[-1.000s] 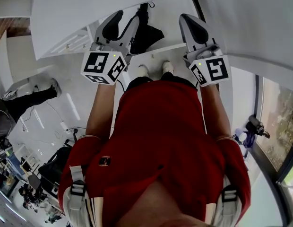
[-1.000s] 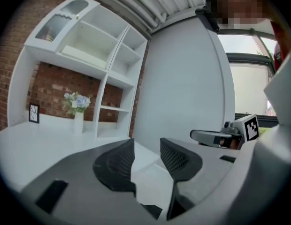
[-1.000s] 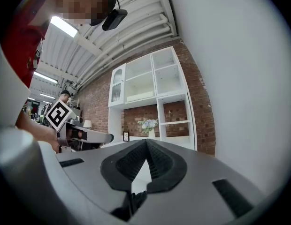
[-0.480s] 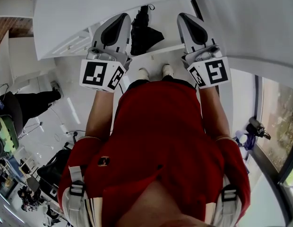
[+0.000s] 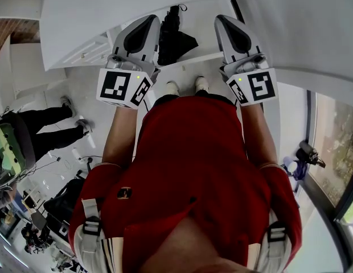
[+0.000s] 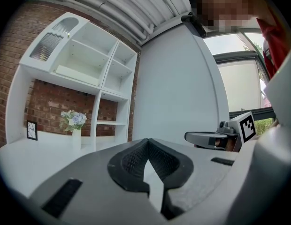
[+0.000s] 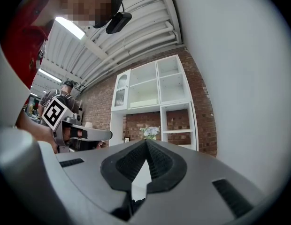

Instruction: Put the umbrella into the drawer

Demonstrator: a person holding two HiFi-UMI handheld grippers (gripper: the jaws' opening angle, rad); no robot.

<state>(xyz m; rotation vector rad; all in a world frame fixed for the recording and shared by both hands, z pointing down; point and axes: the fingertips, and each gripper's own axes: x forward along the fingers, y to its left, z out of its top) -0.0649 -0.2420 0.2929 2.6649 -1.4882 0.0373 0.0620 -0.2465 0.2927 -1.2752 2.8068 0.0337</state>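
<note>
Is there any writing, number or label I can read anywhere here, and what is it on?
No readable words or numbers anywhere.
Left cube, right cube: black-and-white square patterns, not letters.
Shirt patch: too small to read.
Small picture frame: too small to read.

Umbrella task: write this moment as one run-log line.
left gripper: shut, empty | right gripper: shut, empty | umbrella: lying in drawer | drawer: open

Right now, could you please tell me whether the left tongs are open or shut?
Shut and empty: in the left gripper view the left tongs meet at their tips, with nothing gripped between them.
</note>
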